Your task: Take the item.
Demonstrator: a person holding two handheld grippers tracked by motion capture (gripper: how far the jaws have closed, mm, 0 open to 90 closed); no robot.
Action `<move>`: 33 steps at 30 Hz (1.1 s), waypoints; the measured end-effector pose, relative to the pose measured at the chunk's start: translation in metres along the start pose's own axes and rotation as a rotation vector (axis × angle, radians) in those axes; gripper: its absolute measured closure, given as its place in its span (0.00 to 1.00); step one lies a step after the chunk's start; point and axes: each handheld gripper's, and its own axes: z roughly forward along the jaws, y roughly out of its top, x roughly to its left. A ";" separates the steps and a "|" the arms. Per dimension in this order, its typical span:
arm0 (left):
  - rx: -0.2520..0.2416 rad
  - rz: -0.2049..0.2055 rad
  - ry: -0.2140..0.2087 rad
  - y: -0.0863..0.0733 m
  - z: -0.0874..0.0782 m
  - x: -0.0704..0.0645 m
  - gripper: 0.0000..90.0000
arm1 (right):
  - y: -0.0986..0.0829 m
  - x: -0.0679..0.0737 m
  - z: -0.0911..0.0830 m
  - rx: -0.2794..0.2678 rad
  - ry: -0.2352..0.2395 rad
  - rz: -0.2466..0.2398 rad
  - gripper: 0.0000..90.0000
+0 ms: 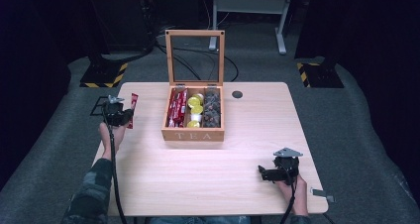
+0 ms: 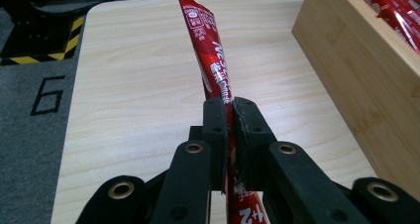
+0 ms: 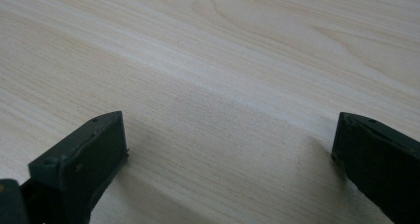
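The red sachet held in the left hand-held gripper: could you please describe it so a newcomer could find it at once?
Start at the open wooden tea box in the middle of the table, then look left to the left hand-held gripper near the table's left edge. The long red sachet is clamped between its jaws. Unlike the red sachets in the box's left compartment, it is outside the box.

The red sachet [image 2: 213, 60] is clamped between the left gripper [image 2: 229, 135] jaws, which hide its middle; its lower end runs off the bottom edge. The print on it is too blurred to read. The wooden tea box [image 2: 361, 80] is cut off at the right edge.
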 end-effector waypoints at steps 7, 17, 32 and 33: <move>0.020 -0.008 0.006 -0.006 0.007 0.002 0.94 | 0.000 0.000 0.000 -0.001 0.000 0.000 0.00; 0.048 -0.012 0.010 -0.014 0.015 0.006 0.94 | 0.000 0.000 0.000 -0.001 0.000 0.002 0.00; 0.094 -0.014 0.008 -0.025 0.027 0.009 0.93 | 0.000 0.000 0.000 0.000 0.000 0.001 0.00; 0.100 -0.014 0.008 -0.026 0.027 0.009 0.93 | 0.000 0.000 0.000 0.000 0.000 0.001 0.00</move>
